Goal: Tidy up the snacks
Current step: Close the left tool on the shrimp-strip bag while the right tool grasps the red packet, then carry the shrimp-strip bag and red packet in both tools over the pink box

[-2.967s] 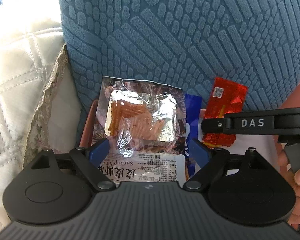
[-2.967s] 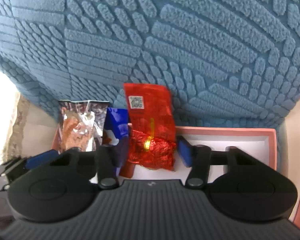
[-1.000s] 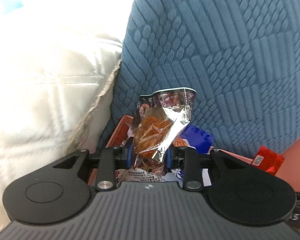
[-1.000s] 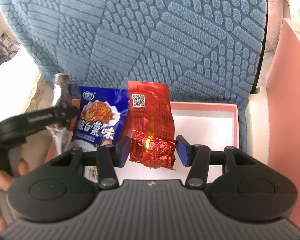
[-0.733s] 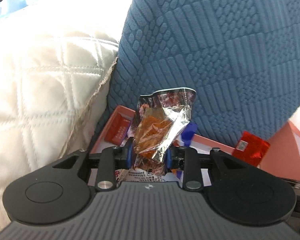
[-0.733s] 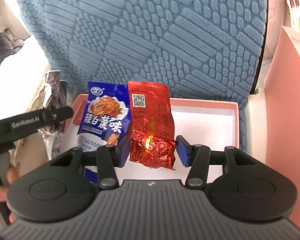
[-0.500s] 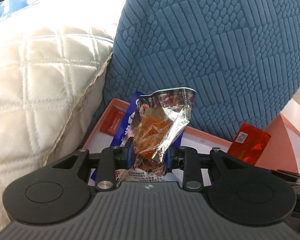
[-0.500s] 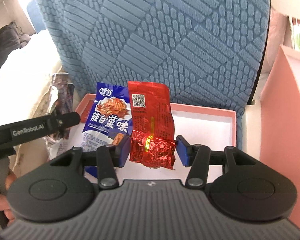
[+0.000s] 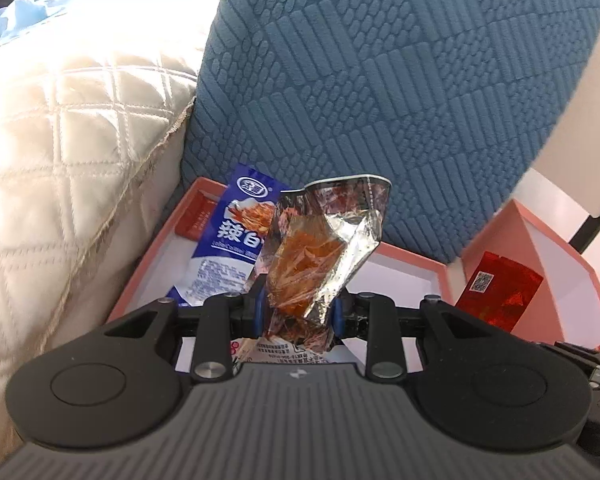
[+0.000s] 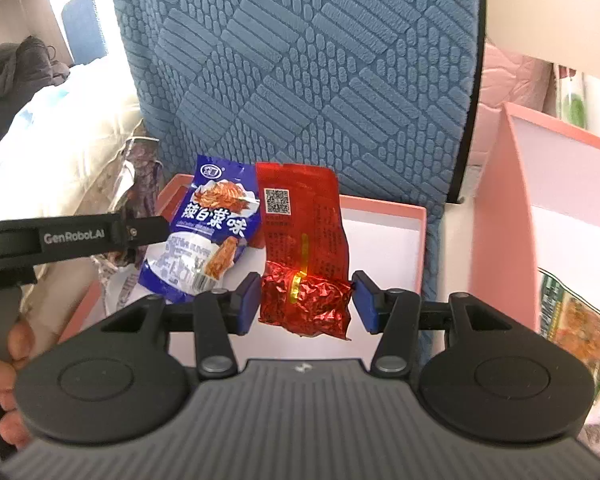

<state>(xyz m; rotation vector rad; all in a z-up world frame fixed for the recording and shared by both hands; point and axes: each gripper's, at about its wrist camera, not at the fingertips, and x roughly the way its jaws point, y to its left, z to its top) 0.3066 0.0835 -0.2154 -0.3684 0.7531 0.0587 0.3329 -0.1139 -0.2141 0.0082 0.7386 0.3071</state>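
Crinkled glossy foil packet (image 9: pixel 320 256) between the left hand-held gripper (image 9: pixel 300 312) pads; shiny red foil pouch (image 10: pixel 304 268); glossy blue plastic sachet (image 10: pixel 208 236) beyond; matt pink cardboard box (image 10: pixel 384 224); ribbed blue cloth cushion (image 9: pixel 380 80) behind

Both mounted just behind the fingers, angled down, close over the pink box (image 9: pixel 404 252) (image 10: pixel 384 204) against the blue cushion (image 9: pixel 380 80) (image 10: pixel 300 60). Shared: box's far edge, blue packet (image 9: pixel 228 240) (image 10: pixel 208 232), probably its left corner.
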